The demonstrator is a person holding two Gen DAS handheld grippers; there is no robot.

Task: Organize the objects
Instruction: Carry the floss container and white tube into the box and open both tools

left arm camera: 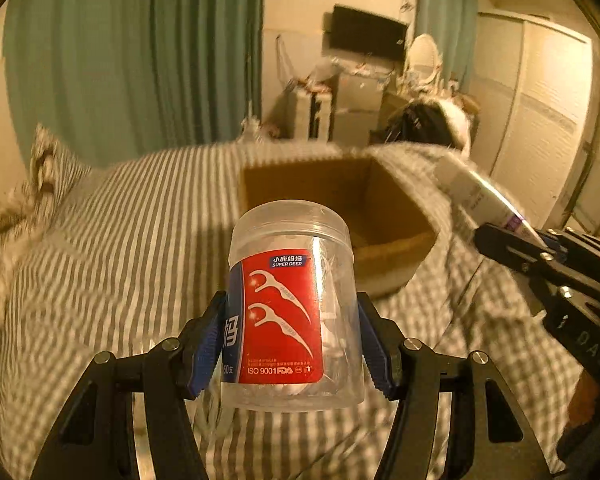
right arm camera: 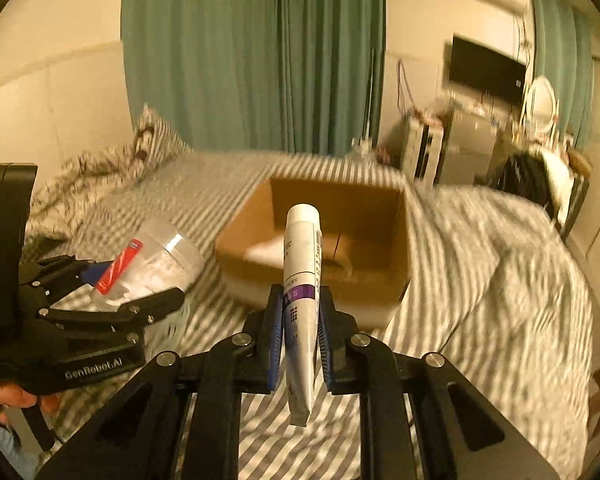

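Note:
My left gripper [left arm camera: 292, 336] is shut on a clear plastic jar of floss picks [left arm camera: 292, 300] with a red label, held above the striped bed. The jar also shows in the right wrist view [right arm camera: 156, 264], held by the left gripper [right arm camera: 140, 280]. My right gripper [right arm camera: 298, 320] is shut on a white and purple tube [right arm camera: 300, 300], cap end pointing forward. The tube shows in the left wrist view [left arm camera: 476, 196], held by the right gripper [left arm camera: 532, 240]. An open cardboard box [left arm camera: 396, 256] sits on the bed just ahead of both grippers; it also shows in the right wrist view [right arm camera: 404, 240].
The bed has a grey striped cover [right arm camera: 480, 280] and a pillow [left arm camera: 48, 168] at the far left. Green curtains [right arm camera: 260, 52] hang behind. A cluttered desk [right arm camera: 472, 152], a wall TV [left arm camera: 366, 36] and a dark bag [left arm camera: 428, 124] stand at the far right.

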